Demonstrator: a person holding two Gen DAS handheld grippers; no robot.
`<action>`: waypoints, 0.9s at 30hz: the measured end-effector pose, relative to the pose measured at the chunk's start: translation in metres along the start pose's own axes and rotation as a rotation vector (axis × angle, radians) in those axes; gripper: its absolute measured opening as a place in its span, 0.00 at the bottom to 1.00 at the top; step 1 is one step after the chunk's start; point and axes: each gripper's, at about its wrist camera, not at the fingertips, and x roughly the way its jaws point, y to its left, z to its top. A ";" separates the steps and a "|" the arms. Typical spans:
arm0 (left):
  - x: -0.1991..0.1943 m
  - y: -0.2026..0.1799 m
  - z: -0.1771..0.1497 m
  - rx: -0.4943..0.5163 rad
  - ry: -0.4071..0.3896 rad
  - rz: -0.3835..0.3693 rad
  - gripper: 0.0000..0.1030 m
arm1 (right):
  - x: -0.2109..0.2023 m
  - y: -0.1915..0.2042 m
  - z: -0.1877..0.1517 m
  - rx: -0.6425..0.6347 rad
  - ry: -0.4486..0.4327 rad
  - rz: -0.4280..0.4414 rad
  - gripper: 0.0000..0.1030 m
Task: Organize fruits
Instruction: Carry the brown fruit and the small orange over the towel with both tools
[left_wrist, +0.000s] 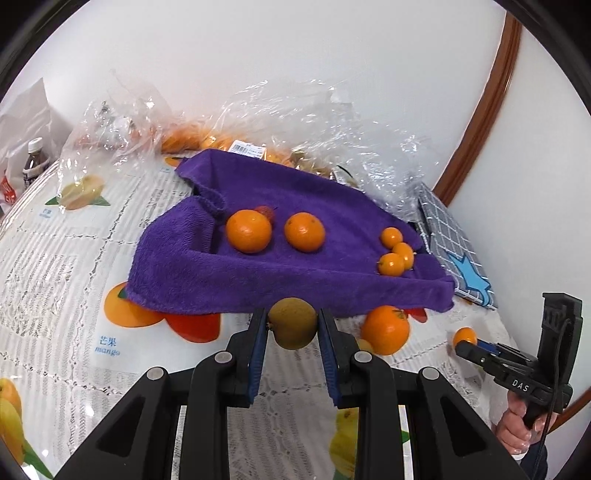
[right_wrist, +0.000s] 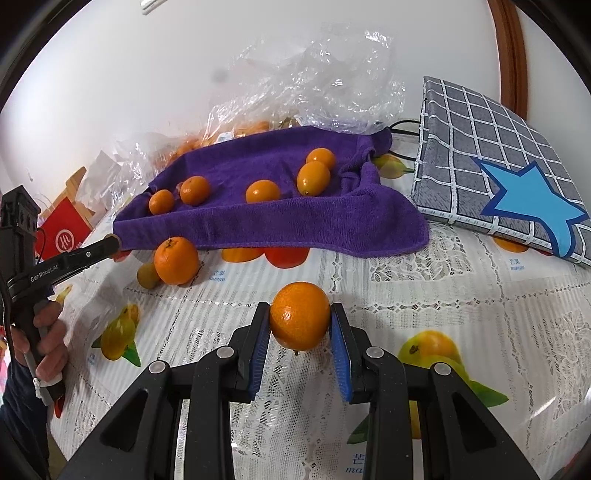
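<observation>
A purple towel (left_wrist: 295, 192) (right_wrist: 280, 218) lies on the table with two oranges (left_wrist: 248, 230) (left_wrist: 304, 231) and three kumquats (left_wrist: 397, 251) on it. My left gripper (left_wrist: 292, 325) is shut on a greenish-brown round fruit (left_wrist: 292, 323) just in front of the towel's near edge. My right gripper (right_wrist: 300, 321) is shut on a small orange (right_wrist: 300, 320) above the tablecloth. It also shows in the left wrist view (left_wrist: 465, 338). A loose orange (left_wrist: 385, 329) (right_wrist: 176, 260) sits on the table by the towel's edge, with a small greenish fruit (right_wrist: 147, 275) beside it.
Clear plastic bags (left_wrist: 295, 110) with more oranges lie behind the towel against the wall. A grey checked cushion with a blue star (right_wrist: 491, 177) lies to the right. A bottle (left_wrist: 35, 160) and a red bag (right_wrist: 64, 230) stand far left. The tablecloth (left_wrist: 55, 258) has printed fruit.
</observation>
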 end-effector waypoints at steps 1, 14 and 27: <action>0.000 0.000 0.000 -0.001 0.000 -0.004 0.25 | -0.001 0.000 0.000 0.000 -0.005 0.002 0.31; -0.015 0.007 0.003 -0.042 -0.086 -0.014 0.25 | -0.020 0.009 0.020 -0.017 -0.085 0.022 0.31; -0.029 0.005 0.051 -0.024 -0.198 0.020 0.25 | -0.008 0.028 0.110 -0.068 -0.194 0.045 0.31</action>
